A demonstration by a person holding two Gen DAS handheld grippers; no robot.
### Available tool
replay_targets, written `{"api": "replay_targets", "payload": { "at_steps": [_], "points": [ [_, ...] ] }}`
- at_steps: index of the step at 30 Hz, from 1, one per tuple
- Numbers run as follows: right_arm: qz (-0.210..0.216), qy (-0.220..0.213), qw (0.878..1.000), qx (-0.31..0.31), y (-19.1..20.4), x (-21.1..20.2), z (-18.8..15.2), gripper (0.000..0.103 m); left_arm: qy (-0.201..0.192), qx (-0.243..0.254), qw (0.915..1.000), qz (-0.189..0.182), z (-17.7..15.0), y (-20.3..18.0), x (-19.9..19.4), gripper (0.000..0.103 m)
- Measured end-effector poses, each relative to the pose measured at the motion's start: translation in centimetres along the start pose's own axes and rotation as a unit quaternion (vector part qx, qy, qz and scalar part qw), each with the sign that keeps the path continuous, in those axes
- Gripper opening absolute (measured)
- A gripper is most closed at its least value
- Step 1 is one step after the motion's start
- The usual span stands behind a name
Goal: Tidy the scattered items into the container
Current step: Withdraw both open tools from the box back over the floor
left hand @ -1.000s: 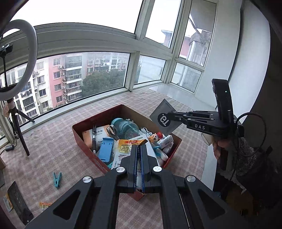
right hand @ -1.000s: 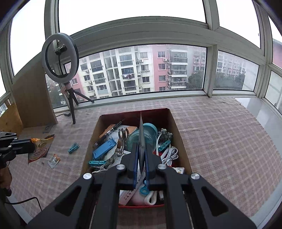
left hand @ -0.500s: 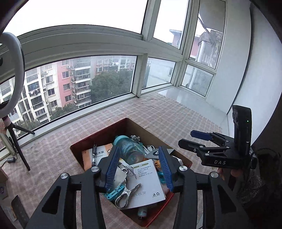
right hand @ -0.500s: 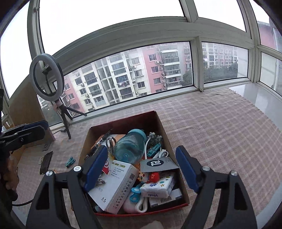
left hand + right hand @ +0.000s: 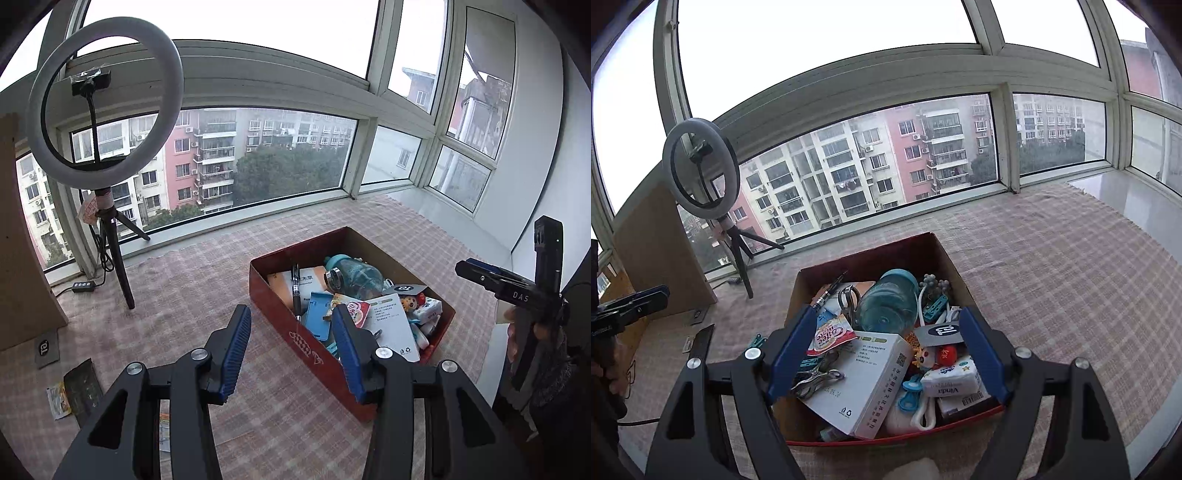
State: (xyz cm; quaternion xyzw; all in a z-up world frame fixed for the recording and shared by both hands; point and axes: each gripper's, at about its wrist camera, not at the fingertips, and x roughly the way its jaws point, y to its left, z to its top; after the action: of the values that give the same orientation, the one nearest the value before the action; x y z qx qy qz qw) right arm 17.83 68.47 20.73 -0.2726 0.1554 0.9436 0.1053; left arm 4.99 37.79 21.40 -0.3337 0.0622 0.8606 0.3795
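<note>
From the left wrist view, the left gripper (image 5: 291, 349) hangs spread and empty over the checked cloth (image 5: 192, 291), just left of the red box (image 5: 314, 350), which is crammed with a blue bottle (image 5: 354, 277), a pen (image 5: 295, 291) and a white carton (image 5: 395, 325); a few flat packets (image 5: 59, 400) lie loose at far left (near the ring light (image 5: 107, 103)). From the right wrist view, the right gripper (image 5: 886, 354) gapes wide above that box (image 5: 886, 441), holding nothing.

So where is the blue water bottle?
The blue water bottle lies inside the red box, toward its far end in the right wrist view, between the scissors and the white cable.
</note>
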Motion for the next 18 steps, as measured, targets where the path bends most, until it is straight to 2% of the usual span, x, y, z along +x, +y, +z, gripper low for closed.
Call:
{"api": "replay_targets", "payload": {
  "at_steps": [3, 9, 12, 18],
  "points": [
    [0.006, 0.003, 1.0, -0.012, 2.3, 0.0, -0.3, 0.079, 0.007, -0.004, 0.9997, 0.022, -1.6, 2.5, -1.5, 0.043],
    [-0.011, 0.013, 1.0, -0.026, 7.6, 0.4, -1.2, 0.079, 0.013, -0.026, 0.9968, 0.074, -5.0, 8.9, -5.7, 0.043],
    [0.0, 0.026, 0.999, -0.039, 10.6, 1.3, -1.6, 0.079, 0.01, -0.038, 0.9943, 0.099, -6.3, 12.1, -7.8, 0.043],
    [0.013, 0.02, 0.998, -0.057, 16.8, 2.8, -2.5, 0.079, 0.021, -0.056, 0.9894, 0.132, -9.4, 17.6, -10.8, 0.043]
  ]
}}
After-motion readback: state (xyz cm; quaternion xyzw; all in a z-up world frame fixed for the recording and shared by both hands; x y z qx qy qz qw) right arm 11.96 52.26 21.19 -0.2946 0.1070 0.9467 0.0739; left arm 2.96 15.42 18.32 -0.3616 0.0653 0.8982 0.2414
